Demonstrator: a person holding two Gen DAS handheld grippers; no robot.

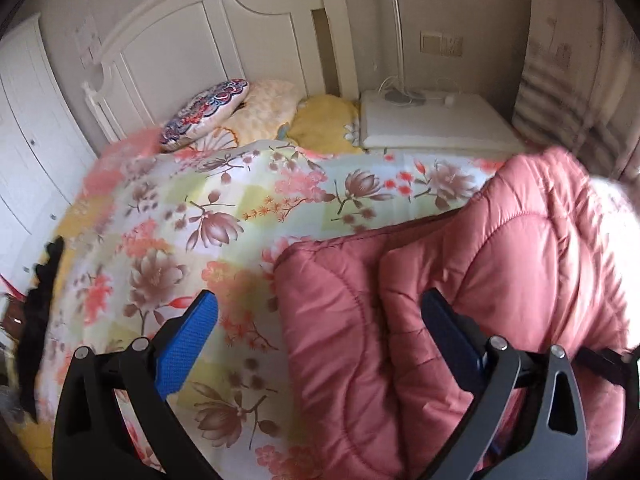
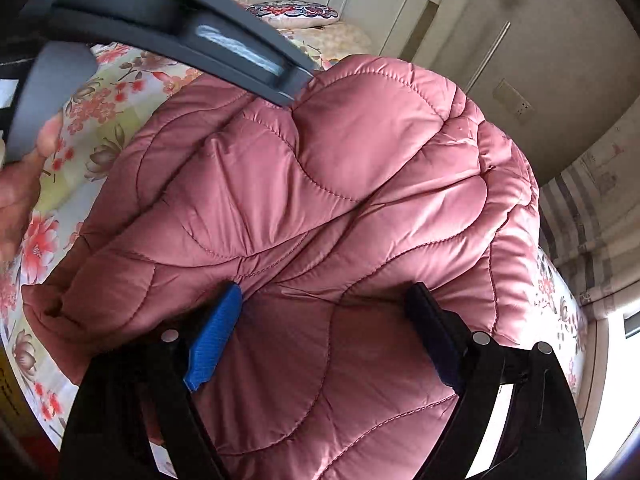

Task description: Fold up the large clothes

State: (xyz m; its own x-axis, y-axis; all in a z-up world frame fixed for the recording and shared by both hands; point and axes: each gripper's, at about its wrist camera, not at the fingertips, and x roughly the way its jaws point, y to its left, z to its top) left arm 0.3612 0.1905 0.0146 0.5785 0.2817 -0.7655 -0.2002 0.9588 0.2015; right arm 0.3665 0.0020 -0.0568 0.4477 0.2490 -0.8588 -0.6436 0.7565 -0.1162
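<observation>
A pink quilted puffer jacket point(image 1: 500, 264) lies bunched in folds on the floral bedspread point(image 1: 208, 216). My left gripper point(image 1: 320, 312) is open just above the jacket's left edge, with one blue pad point(image 1: 188, 344) over the bedspread and the other finger over the jacket. In the right wrist view the jacket point(image 2: 320, 184) fills the frame. My right gripper point(image 2: 324, 312) is open, its fingers spread over the jacket's near part, holding nothing. The left gripper's grey body point(image 2: 180, 28) and the hand holding it show at the top left, over the jacket's far edge.
A white headboard point(image 1: 192, 40) and pillows point(image 1: 208, 112) stand at the far end of the bed. A white nightstand point(image 1: 432, 120) with a lamp stands to the right. White wardrobe doors point(image 1: 28, 152) are at the left. A dark garment point(image 1: 40, 312) hangs at the bed's left edge.
</observation>
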